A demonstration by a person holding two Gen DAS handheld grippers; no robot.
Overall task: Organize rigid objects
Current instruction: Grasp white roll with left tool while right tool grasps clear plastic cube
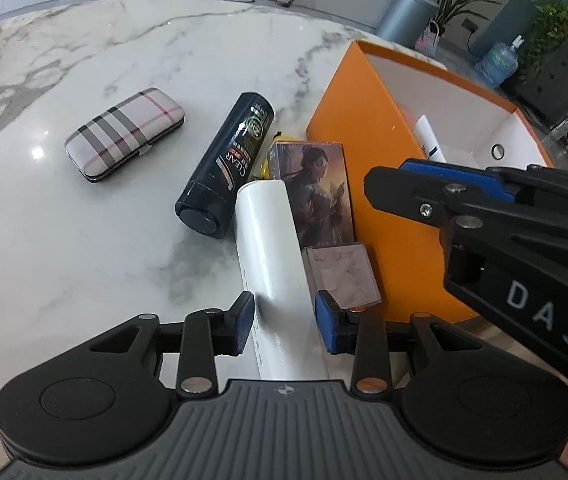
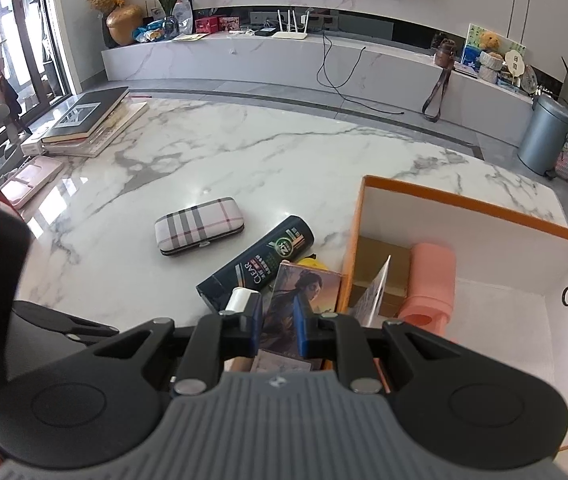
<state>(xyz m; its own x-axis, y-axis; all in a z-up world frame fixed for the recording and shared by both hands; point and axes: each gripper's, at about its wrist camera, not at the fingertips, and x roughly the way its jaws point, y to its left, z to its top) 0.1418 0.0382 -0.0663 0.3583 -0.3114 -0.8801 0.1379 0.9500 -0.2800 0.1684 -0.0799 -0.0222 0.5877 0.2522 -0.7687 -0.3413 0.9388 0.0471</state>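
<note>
My left gripper (image 1: 284,322) is open, its jaws on either side of a white cylinder (image 1: 270,248) lying on the marble table (image 1: 84,240). Beside it lie a picture box (image 1: 319,188), a clear card case (image 1: 341,276), a dark CLEAR bottle (image 1: 228,164) and a plaid case (image 1: 124,134). The orange box (image 1: 367,140) stands to the right. My right gripper (image 2: 278,326) is open above the picture box (image 2: 303,296) at the orange box's (image 2: 463,208) left wall; it shows in the left wrist view (image 1: 435,184). A pink cylinder (image 2: 429,284) lies inside.
A stack of books (image 2: 84,120) and a pink tray (image 2: 28,180) lie at the table's far left. A grey bin (image 2: 543,136) stands on the floor beyond the table. A yellow item (image 1: 282,136) peeks from behind the picture box.
</note>
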